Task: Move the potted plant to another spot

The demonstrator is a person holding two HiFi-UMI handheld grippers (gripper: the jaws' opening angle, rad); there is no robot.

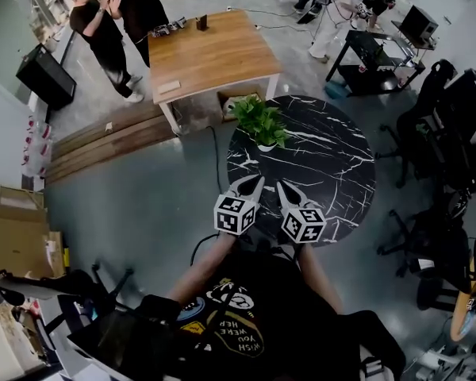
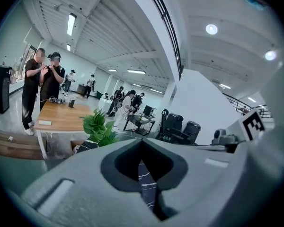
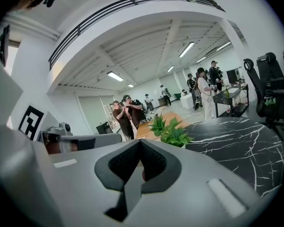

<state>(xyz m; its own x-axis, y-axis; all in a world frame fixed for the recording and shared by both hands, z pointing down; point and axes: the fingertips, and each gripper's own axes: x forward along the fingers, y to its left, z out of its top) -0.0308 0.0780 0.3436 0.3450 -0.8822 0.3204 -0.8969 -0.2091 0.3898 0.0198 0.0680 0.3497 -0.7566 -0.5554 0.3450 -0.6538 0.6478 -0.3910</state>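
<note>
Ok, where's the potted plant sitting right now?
In the head view, the potted plant stands on the far left edge of the round black marble table, on the side nearest the wooden table.

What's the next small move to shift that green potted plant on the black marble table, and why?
Probably open the right gripper and reach forward toward the green potted plant: it and the left gripper are shut and empty over the black marble table's near edge, while the plant stands at its far edge.

Open office-like lab hall: black office chairs (image 1: 431, 109), wooden work table (image 1: 214, 50), ceiling strip lights (image 2: 71, 23).
</note>
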